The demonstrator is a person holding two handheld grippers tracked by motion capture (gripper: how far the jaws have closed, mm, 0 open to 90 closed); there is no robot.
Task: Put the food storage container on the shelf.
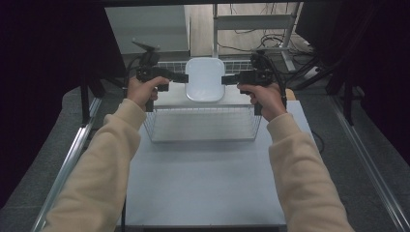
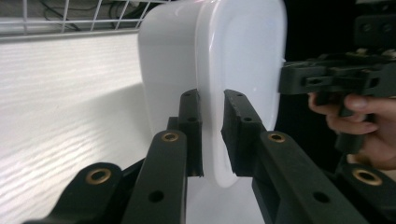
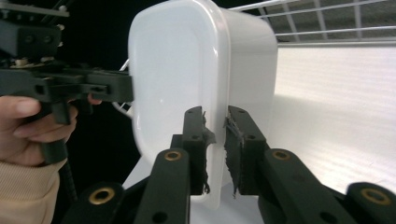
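Both arms reach forward; the left gripper (image 1: 181, 76) and right gripper (image 1: 228, 79) each clamp their jaws on the white tub's (image 1: 205, 79) rim, one from either side.

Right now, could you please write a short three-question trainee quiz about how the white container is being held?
1. True or false: the left gripper and the right gripper each clamp a rim of the white rounded plastic container.
2. What lies under the container? A) a white wire-mesh basket B) a wooden crate C) a red tray
3. Fill in: the basket stands on a pale ____.

Key: 1 true; 2 A; 3 table.
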